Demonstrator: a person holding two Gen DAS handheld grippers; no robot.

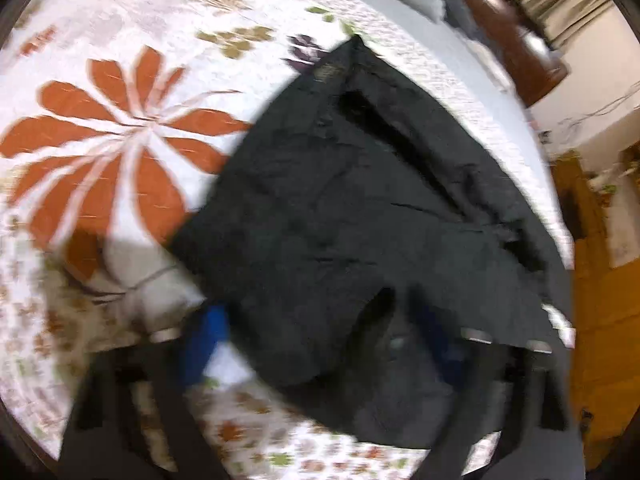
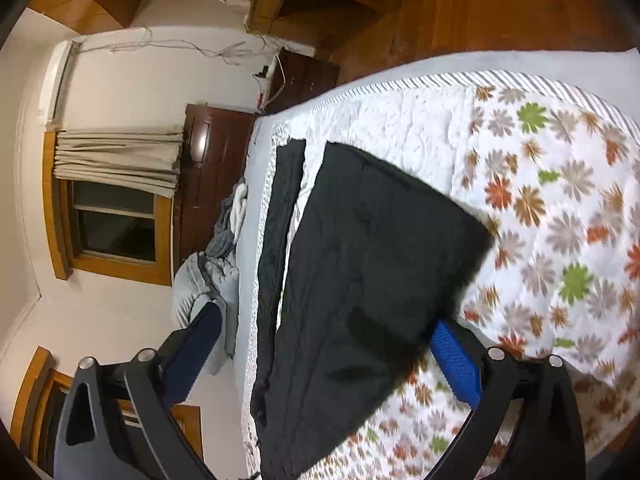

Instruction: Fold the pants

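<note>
Black pants (image 1: 360, 220) lie folded on a floral quilt (image 1: 120, 120); the left wrist view is motion-blurred. My left gripper (image 1: 320, 344) is open, its blue pads (image 1: 208, 344) spread wide, and the cloth's near edge lies over the gap between them. In the right wrist view the pants (image 2: 360, 272) lie as a folded slab near the bed's edge, with a narrow black strip (image 2: 280, 220) beside it. My right gripper (image 2: 320, 352) is open, its fingers (image 2: 456, 360) on either side of the pants' near end, not clamped.
The quilt (image 2: 540, 220) covers the bed. A pile of grey and white clothes (image 2: 216, 272) sits past the bed's edge. A dark wooden headboard (image 2: 208, 168), a curtained window (image 2: 116, 200) and a wooden floor (image 2: 480, 12) surround the bed.
</note>
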